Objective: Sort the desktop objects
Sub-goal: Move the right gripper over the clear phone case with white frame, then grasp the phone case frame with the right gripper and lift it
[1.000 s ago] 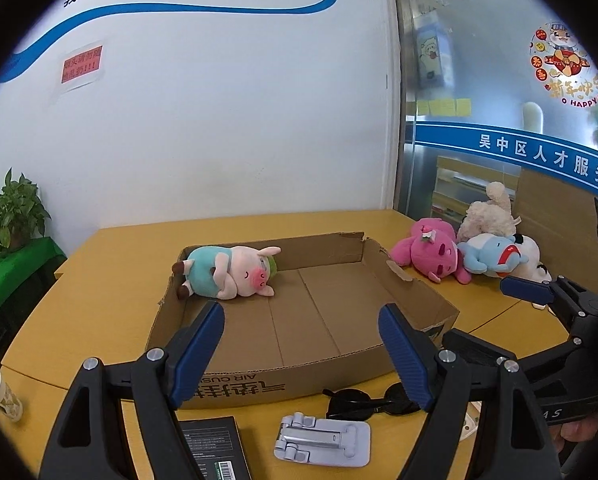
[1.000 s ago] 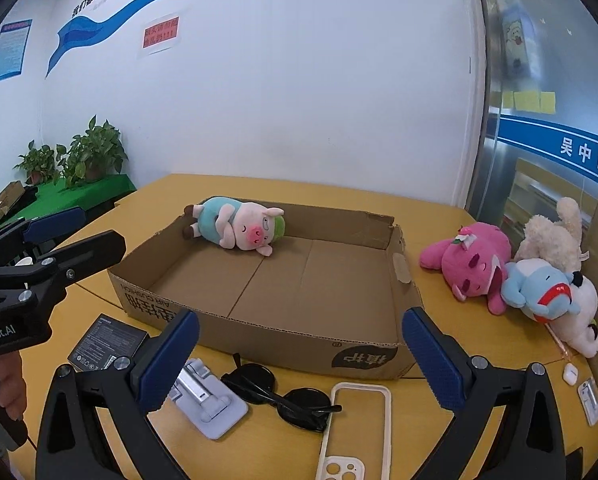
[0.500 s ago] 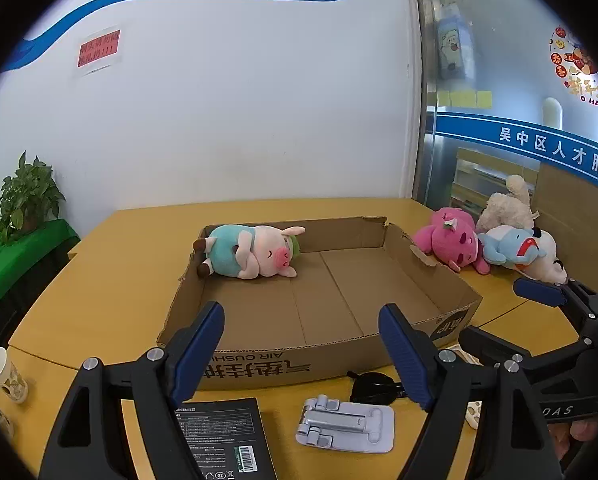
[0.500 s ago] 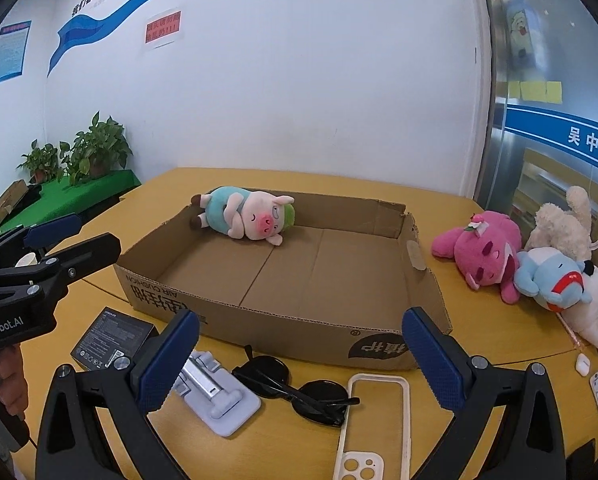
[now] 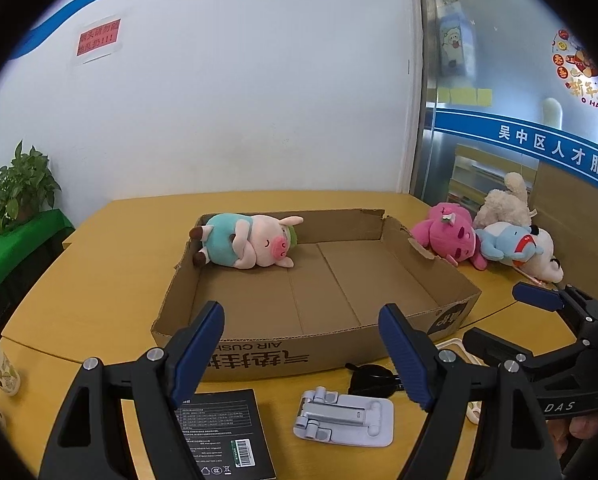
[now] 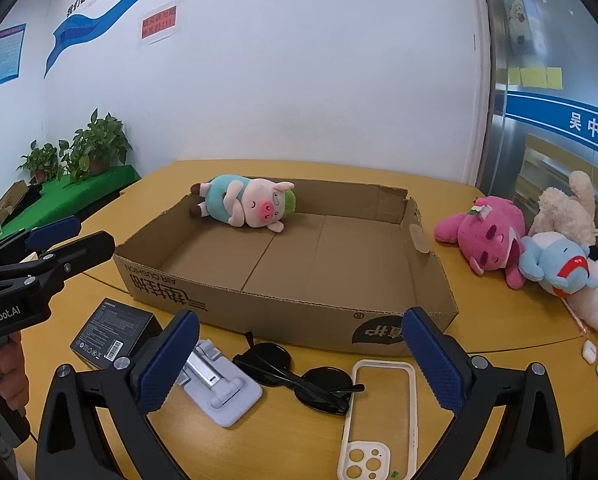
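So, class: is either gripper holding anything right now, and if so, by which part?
Nothing is held. The left gripper and the right gripper both have open, empty jaws above the table.

My two views are bright and evenly lit, with soft light from overhead. Shadows are faint: only a thin dark edge under the cardboard box (image 6: 287, 280) and the sunglasses (image 6: 299, 376). The glass wall (image 5: 499, 80) at right looks hazy with pale reflections. Straight lines bow toward the edges, and black corners ring each round picture. The middle is sharp; the rims soften slightly.
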`<state>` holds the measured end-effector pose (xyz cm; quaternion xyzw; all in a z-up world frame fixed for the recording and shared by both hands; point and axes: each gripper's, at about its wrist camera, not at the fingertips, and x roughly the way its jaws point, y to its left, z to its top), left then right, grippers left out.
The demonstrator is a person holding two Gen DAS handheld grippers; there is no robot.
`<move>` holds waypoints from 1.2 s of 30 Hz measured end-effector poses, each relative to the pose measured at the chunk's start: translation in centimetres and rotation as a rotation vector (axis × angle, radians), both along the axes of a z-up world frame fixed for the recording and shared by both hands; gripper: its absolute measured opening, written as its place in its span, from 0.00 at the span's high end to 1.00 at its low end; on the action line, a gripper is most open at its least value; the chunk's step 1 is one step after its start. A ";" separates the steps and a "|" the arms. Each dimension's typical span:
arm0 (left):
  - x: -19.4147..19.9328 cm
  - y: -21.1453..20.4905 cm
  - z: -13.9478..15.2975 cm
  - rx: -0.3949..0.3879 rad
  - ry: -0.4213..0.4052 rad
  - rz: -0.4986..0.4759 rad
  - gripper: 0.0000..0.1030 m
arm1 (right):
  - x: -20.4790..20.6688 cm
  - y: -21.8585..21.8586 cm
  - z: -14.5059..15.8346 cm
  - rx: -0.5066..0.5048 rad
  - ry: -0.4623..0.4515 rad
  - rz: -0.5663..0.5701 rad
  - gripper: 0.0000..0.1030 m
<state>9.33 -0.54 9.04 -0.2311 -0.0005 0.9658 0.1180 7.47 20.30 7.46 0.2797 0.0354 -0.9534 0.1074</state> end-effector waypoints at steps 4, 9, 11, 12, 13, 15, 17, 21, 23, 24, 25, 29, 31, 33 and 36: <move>0.2 0.3 0.0 0.011 -0.007 -0.015 0.23 | -0.1 0.2 -0.3 -0.003 -0.007 0.002 0.00; 0.2 1.6 -1.9 0.023 -0.076 -0.058 0.23 | 0.4 1.9 -2.2 -0.014 -0.052 -0.008 0.00; 0.2 2.5 -3.0 0.027 -0.115 -0.087 0.23 | 0.8 3.0 -3.5 0.005 -0.078 -0.014 0.00; 0.2 3.0 -3.8 0.030 -0.144 -0.103 0.23 | 1.0 4.1 -4.8 0.021 -0.110 -0.018 0.00; 0.2 3.5 -4.5 0.032 -0.175 -0.120 0.23 | 1.1 5.1 -5.9 0.035 -0.146 -0.030 0.00; 0.4 4.4 -5.9 0.027 -0.216 -0.151 0.23 | 1.3 7.1 -8.1 0.048 -0.222 -0.050 0.00; 0.5 5.2 -7.2 0.014 -0.250 -0.176 0.23 | 1.7 8.6 -9.7 0.044 -0.274 -0.046 0.00; 0.9 5.9 -8.6 0.029 -0.302 -0.205 0.23 | 1.9 8.9 -12.0 0.103 -0.336 -0.059 0.00; 1.1 5.9 -8.8 0.022 -0.310 -0.213 0.23 | 1.5 8.3 -12.9 0.126 -0.357 -0.062 0.00; 1.2 5.8 -8.9 0.019 -0.313 -0.212 0.23 | 1.2 8.0 -13.2 0.133 -0.363 -0.060 0.00; 1.2 5.7 -9.0 0.019 -0.317 -0.209 0.23 | 1.0 7.7 -13.5 0.140 -0.368 -0.061 0.01; 1.2 5.3 -9.3 0.028 -0.334 -0.208 0.23 | -0.1 7.5 -13.9 0.100 -0.392 -0.059 0.19; 1.1 5.3 -9.5 0.036 -0.344 -0.207 0.23 | -0.5 7.6 -13.9 0.087 -0.405 -0.060 0.24; 1.1 5.4 -9.7 0.054 -0.357 -0.222 0.23 | -0.4 7.9 -13.8 0.098 -0.405 -0.077 0.25; 1.1 6.1 -9.8 0.061 -0.370 -0.257 0.23 | 0.4 9.9 -13.8 0.067 -0.415 -0.135 0.25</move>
